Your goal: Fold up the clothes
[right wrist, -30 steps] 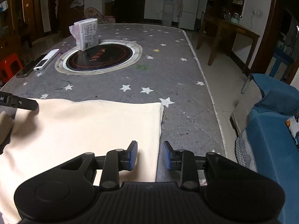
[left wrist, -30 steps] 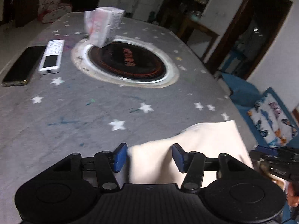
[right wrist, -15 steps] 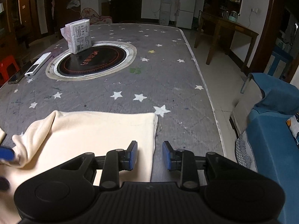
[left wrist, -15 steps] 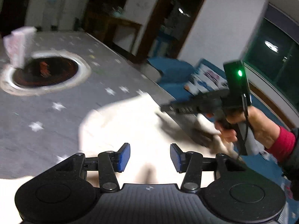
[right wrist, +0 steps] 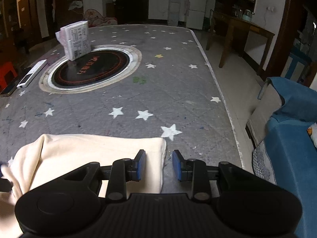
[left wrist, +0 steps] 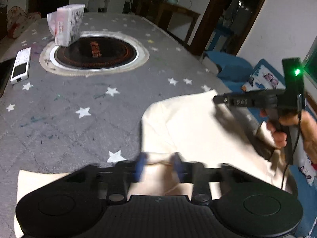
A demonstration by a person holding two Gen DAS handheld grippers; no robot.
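A cream cloth point(left wrist: 198, 130) lay partly folded at the near edge of a star-patterned table point(left wrist: 79, 103), at six o'clock from the round hob point(left wrist: 95, 52). The left gripper point(left wrist: 158, 165), angled steeply down, was closing its blurred blue pads on a bunched fold that sat between them. The right gripper point(right wrist: 158, 165), tilted down likewise, stood narrowly parted, the cloth's right hem between its pads point(right wrist: 140, 164) without visible pinch. A hand point(left wrist: 285, 127) at three o'clock gripped its black handle.
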